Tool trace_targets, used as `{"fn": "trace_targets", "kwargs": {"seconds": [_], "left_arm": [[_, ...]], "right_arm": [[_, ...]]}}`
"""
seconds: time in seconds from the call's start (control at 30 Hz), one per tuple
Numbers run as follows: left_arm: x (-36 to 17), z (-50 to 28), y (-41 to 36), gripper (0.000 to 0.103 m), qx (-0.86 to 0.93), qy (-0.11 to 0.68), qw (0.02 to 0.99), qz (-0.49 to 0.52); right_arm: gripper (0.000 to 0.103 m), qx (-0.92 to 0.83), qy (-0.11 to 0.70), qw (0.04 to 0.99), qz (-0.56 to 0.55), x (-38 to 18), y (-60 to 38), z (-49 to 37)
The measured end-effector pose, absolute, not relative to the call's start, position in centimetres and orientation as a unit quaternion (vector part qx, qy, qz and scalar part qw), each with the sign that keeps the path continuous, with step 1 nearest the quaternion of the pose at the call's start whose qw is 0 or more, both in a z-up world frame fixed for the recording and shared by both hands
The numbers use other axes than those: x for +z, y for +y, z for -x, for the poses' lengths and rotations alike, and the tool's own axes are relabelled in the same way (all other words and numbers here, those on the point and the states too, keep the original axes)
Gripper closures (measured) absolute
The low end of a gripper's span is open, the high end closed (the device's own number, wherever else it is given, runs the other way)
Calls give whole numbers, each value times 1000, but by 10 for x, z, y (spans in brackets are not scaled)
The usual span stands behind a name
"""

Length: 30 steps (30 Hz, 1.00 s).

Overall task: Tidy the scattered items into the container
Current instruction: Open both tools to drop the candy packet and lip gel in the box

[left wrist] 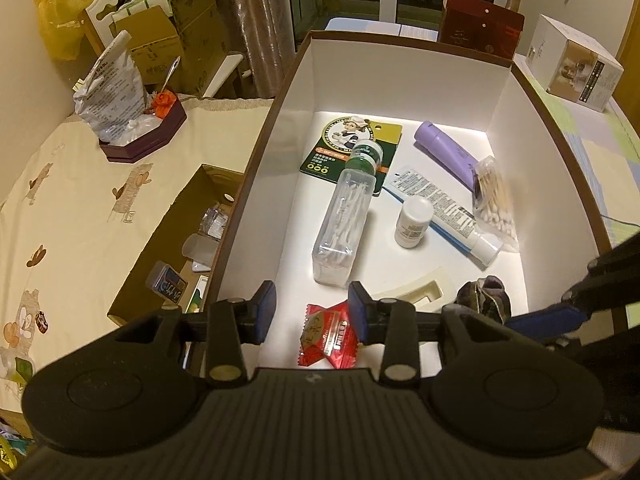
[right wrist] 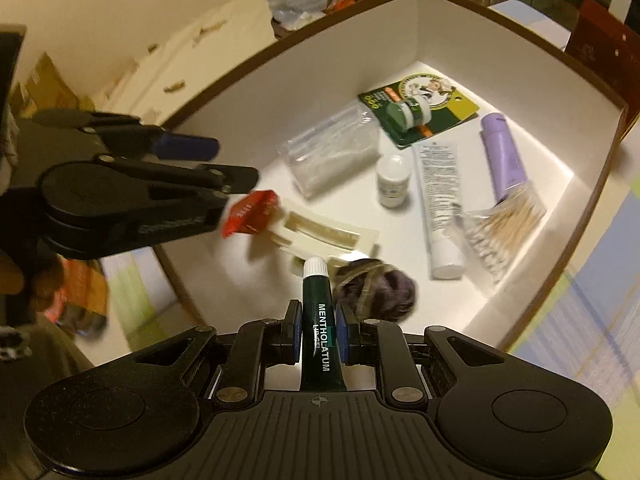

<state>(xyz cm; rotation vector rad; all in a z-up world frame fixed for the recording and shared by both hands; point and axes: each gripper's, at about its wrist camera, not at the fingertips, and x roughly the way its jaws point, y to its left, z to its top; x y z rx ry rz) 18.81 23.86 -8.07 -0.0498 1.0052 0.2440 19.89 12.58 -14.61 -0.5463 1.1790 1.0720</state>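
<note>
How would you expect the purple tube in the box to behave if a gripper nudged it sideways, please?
The purple tube lies on its side on the smooth white floor of the box, so it would probably slide or roll a little. It looks light, and its flattened end beside the cotton swabs may stop rolling.

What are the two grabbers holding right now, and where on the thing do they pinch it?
The right gripper pinches the green Mentholatum tube around its middle, cap pointing forward. The left gripper is open, empty, above the red packet.

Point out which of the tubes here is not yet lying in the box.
The dark green Mentholatum tube with a white cap: it is clamped in the right gripper, while the purple tube and white printed tube lie in the box.
</note>
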Motion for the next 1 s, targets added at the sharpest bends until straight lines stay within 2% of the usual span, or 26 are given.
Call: {"fn": "trace_targets", "kwargs": {"seconds": [0.27, 0.47, 0.53, 0.57, 0.6, 0.63, 1.0], "left_arm": [[-83, -190, 237, 66, 115, 482, 868, 21], [-83, -190, 235, 56, 113, 480, 870, 20], [-83, -190, 235, 51, 113, 480, 870, 19], [-83, -191, 235, 50, 113, 479, 870, 19], [-83, -191, 235, 47, 114, 479, 870, 19], [-82, -191, 235, 46, 114, 479, 870, 19], [-80, -191, 236, 35, 117, 477, 871, 23]], "right_arm": [[83, 475, 519, 660, 263, -146, 119, -193], [81, 471, 516, 664, 267, -146, 121, -192], [61, 485, 513, 661, 255, -143, 122, -191], [47, 485, 504, 669, 251, -139, 123, -189], [22, 477, 495, 680, 253, -136, 124, -188], [18, 472, 486, 690, 256, -133, 124, -187], [18, 455, 461, 712, 270, -131, 118, -179]]}}
